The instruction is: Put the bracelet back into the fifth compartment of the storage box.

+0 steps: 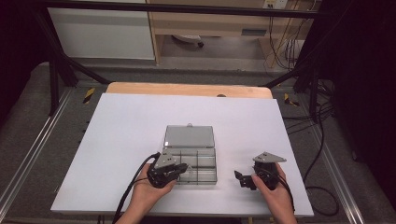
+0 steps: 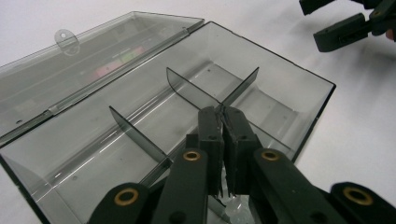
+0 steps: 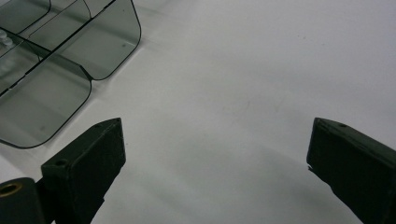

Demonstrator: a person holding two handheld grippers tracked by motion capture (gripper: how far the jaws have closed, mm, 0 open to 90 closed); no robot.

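Gripping begins in the high view: the left tool (image 1: 180,169) reaches into the open clear box (image 1: 196,161) at mid-counter (image 1: 116,140).

Left gripper view: jaws are closed against a divider (image 2: 233,91); whether they pinch it is unclear. Lift straight, without twisting.

Right gripper view: the right tool (image 3: 215,163) stands wide open, empty, beside the box; use it to steady the wall.

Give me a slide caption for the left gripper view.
Closed left gripper poised over an open, smoky plastic organizer box with empty divided compartments.
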